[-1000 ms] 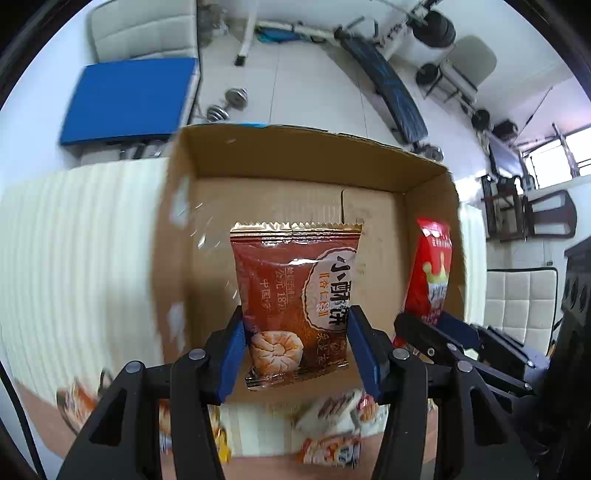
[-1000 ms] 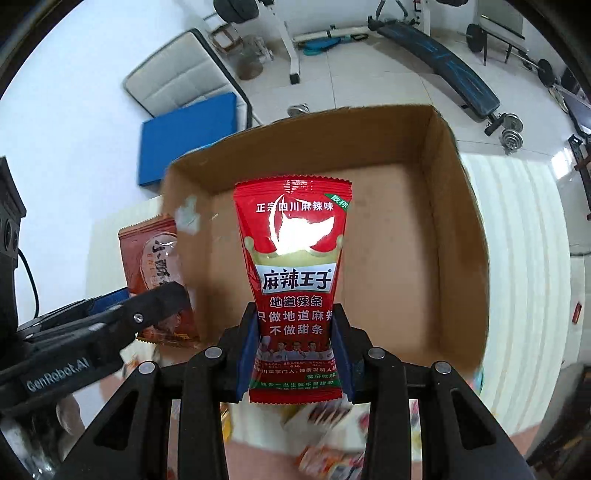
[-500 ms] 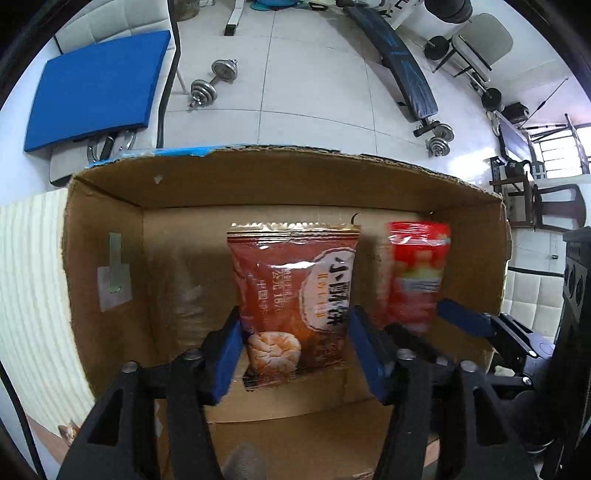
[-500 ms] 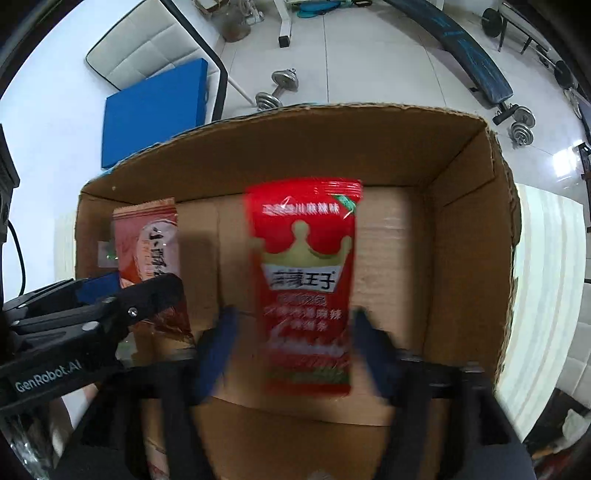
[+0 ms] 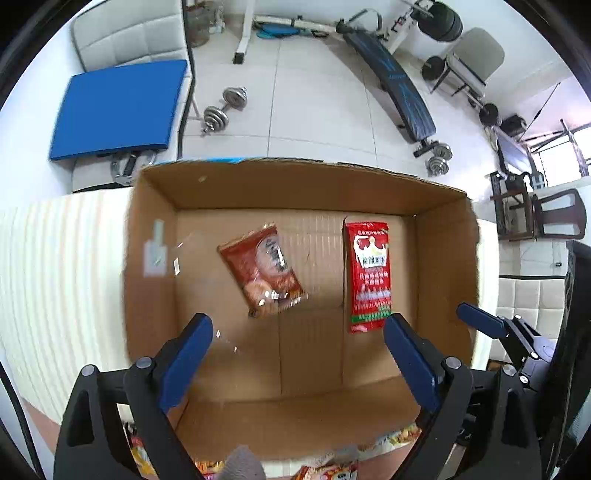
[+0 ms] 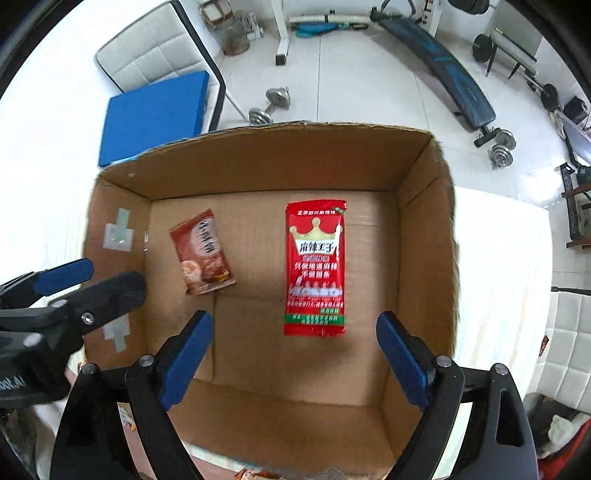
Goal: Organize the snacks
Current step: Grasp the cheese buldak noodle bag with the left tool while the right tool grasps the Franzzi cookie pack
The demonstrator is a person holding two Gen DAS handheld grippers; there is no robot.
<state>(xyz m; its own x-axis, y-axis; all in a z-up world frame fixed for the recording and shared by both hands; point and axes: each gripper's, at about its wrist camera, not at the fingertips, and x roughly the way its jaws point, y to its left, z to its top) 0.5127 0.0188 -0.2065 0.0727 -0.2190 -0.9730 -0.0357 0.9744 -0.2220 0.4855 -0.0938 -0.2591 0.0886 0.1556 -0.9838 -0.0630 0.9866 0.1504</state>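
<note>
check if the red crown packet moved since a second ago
Yes. The red crown packet has left the right gripper, whose jaws have just been opening, and dropped toward the cardboard box floor.

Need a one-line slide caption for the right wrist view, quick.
Right gripper open above the cardboard box, jaws just opened, nothing between them; red snack packet and brown snack packet inside.

a home gym corner: white tiled floor (image 5: 314, 110) with loose dumbbells (image 5: 221, 110), a slanted sit-up bench (image 5: 399, 88), weight plates (image 5: 443, 22), a blue exercise mat (image 5: 118, 110) and padded white chairs (image 5: 129, 33).
</note>
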